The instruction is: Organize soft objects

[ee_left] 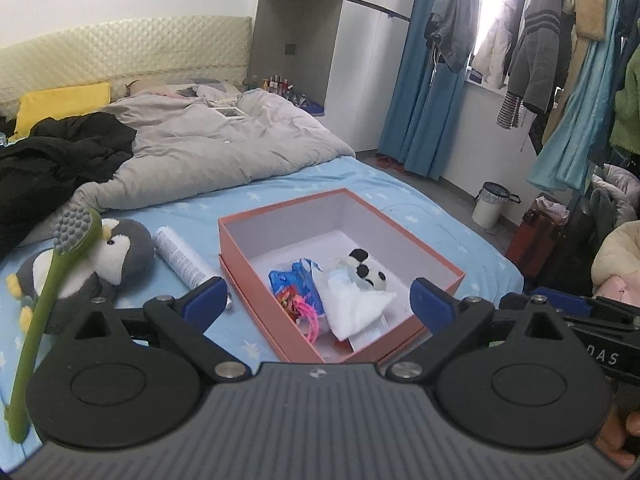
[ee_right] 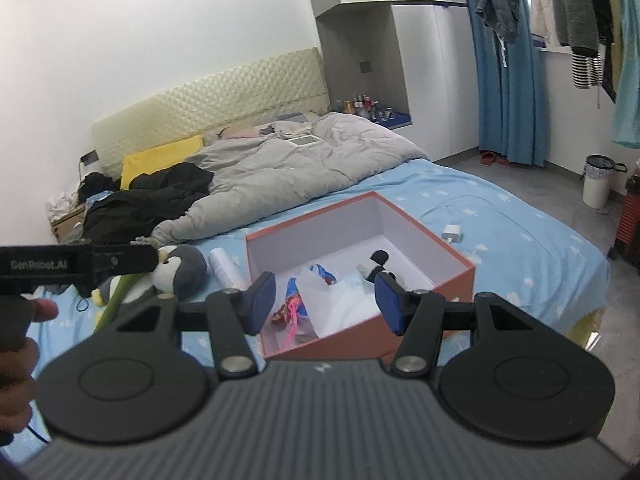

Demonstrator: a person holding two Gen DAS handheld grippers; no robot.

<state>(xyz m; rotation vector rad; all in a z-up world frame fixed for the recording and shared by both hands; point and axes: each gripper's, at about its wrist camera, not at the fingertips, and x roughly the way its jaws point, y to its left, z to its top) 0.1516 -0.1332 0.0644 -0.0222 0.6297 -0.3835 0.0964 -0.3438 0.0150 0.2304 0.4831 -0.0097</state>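
Observation:
An open orange box (ee_left: 256, 216) (ee_right: 460, 280) stands on the blue bed sheet. Inside lie a small panda toy (ee_left: 366, 270) (ee_right: 378, 266), a white cloth (ee_left: 356, 306), a blue packet (ee_left: 298, 284) and pink items (ee_left: 310, 320). A grey penguin plush (ee_left: 108, 256) (ee_right: 180, 270) lies left of the box, beside a white tube (ee_left: 182, 256) (ee_right: 228, 268). A green brush (ee_left: 48, 296) with a grey head stands in front of the penguin. My left gripper (ee_left: 320, 300) is open and empty above the box's near side. My right gripper (ee_right: 324, 300) is open and empty over the box's near edge.
A grey duvet (ee_left: 208, 140) and black clothing (ee_left: 52, 160) cover the far bed. A white charger (ee_right: 452, 234) lies right of the box. Hanging clothes (ee_left: 540, 52), a white bin (ee_left: 490, 204) and a red case (ee_left: 536, 240) stand on the right.

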